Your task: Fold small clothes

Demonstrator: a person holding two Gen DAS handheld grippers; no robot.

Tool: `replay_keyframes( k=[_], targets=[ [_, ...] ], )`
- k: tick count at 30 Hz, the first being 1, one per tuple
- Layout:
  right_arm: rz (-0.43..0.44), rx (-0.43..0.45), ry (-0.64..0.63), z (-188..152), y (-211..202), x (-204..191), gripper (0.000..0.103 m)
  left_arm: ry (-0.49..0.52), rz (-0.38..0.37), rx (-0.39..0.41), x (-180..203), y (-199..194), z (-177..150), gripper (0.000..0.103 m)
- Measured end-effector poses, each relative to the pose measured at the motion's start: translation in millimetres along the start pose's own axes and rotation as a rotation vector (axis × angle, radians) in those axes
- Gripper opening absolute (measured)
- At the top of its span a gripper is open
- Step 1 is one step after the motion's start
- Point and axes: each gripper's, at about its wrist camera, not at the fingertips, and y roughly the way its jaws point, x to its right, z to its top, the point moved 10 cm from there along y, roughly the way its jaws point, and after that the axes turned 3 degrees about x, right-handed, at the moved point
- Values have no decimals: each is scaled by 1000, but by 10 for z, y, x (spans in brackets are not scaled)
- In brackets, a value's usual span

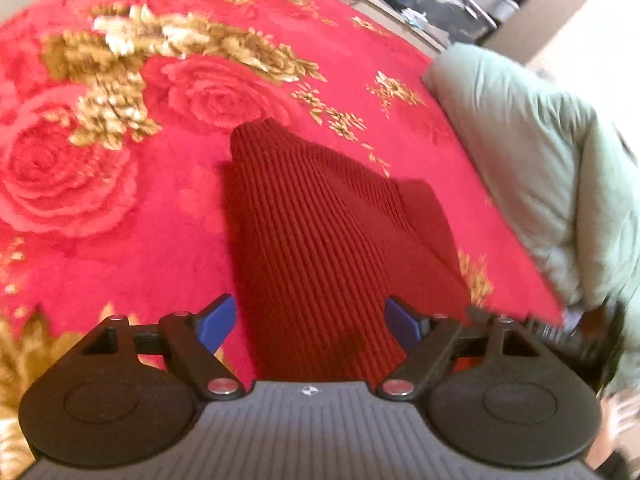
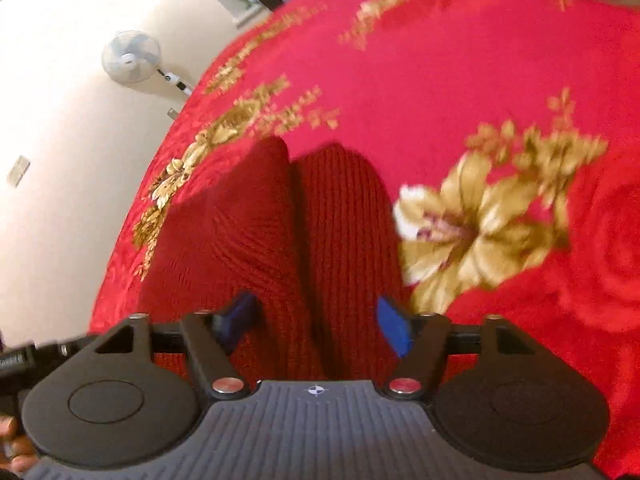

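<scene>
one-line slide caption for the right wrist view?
Open right gripper over a dark red ribbed knit garment on a red floral blanket.

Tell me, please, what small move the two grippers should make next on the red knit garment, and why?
Probably lower both and close on the near edge. The left gripper and right gripper are both open, with the red knit garment lying flat on the floral blanket between their fingers, not yet gripped. Nothing can be folded until it is held.
</scene>
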Motion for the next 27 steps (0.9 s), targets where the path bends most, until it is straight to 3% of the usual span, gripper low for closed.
replay_keyframes(
  k=[3, 6, 8, 11, 14, 18, 20, 22, 27],
  targets=[
    [32, -16, 38, -41, 101, 34, 79, -87, -80, -57, -117, 326, 96, 85],
    [58, -15, 52, -59, 119, 57, 80, -179, -157, -89, -195, 644, 95, 97],
    [75, -14, 66, -69, 141, 83, 82, -222, -196, -112, -202, 807, 76, 99],
    [93, -6, 74, -69, 189, 108, 83, -214, -222, -129, -185, 1056, 129, 101],
    [99, 12, 61, -69, 211, 95, 83, -170, -204, -96, -142, 1195, 195, 99],
    [118, 80, 56, -66, 146, 42, 59, -92, -146, -37, -15, 1103, 289, 72],
    [120, 131, 29, -64, 95, -15, 43, -37, -145, -10, 106, 951, 367, 67],
    [121, 171, 38, -47, 55, -62, 34, 25, -148, 39, 243, 788, 491, 65],
    [154, 256, 8, 36, 127, -388, 24, 225, -136, 186, 410, 362, 923, 65]
  ],
)
